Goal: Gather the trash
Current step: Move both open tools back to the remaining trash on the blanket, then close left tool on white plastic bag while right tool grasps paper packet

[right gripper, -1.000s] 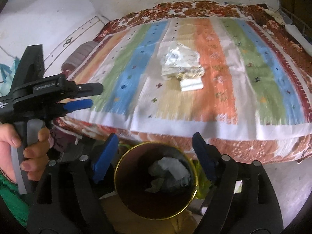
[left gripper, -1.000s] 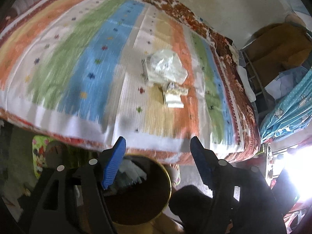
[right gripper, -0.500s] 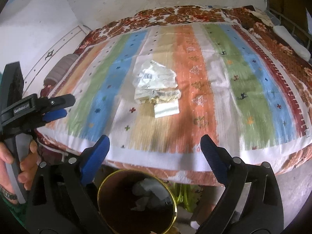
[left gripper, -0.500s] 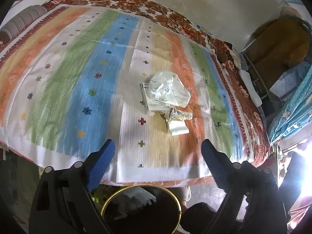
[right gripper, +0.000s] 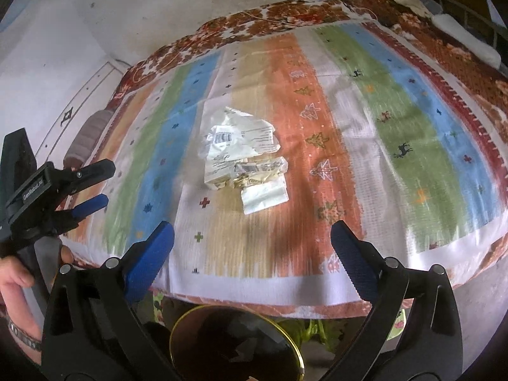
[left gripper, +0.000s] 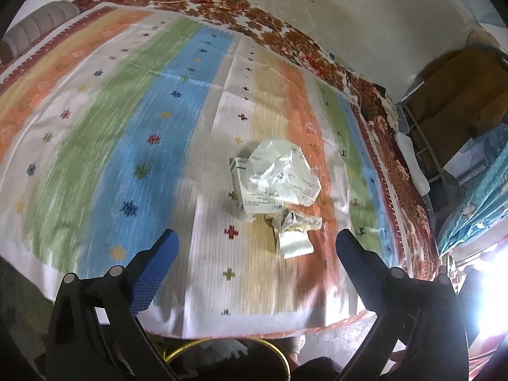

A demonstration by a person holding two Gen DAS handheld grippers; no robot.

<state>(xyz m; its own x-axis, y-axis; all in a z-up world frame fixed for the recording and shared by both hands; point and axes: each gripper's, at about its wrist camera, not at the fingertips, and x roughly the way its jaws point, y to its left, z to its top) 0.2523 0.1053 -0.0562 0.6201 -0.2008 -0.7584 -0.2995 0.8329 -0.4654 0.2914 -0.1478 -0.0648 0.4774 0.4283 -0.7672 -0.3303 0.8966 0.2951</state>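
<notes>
A pile of trash lies mid-bed on the striped blanket [left gripper: 95,133]: a clear plastic wrapper [left gripper: 279,168] over a white carton [left gripper: 250,197], a crumpled foil wrapper [left gripper: 301,222] and a small white packet [left gripper: 295,244]. The pile also shows in the right wrist view [right gripper: 244,158]. My left gripper [left gripper: 257,254] is open and empty, just short of the pile. My right gripper [right gripper: 252,241] is open and empty, also short of the pile. A gold-rimmed bin [right gripper: 235,343] stands below the bed edge under both grippers.
The left gripper and its hand show at the left of the right wrist view [right gripper: 47,197]. A grey bolster [left gripper: 38,28] lies at the bed's far left. A metal rack and blue cloth [left gripper: 476,197] stand to the right. The wall [left gripper: 349,6] is behind the bed.
Both grippers have risen from over the bin and moved forward over the bed edge toward the trash pile. Their jaws have opened wider. The bin has slid toward the bottom of both views.
</notes>
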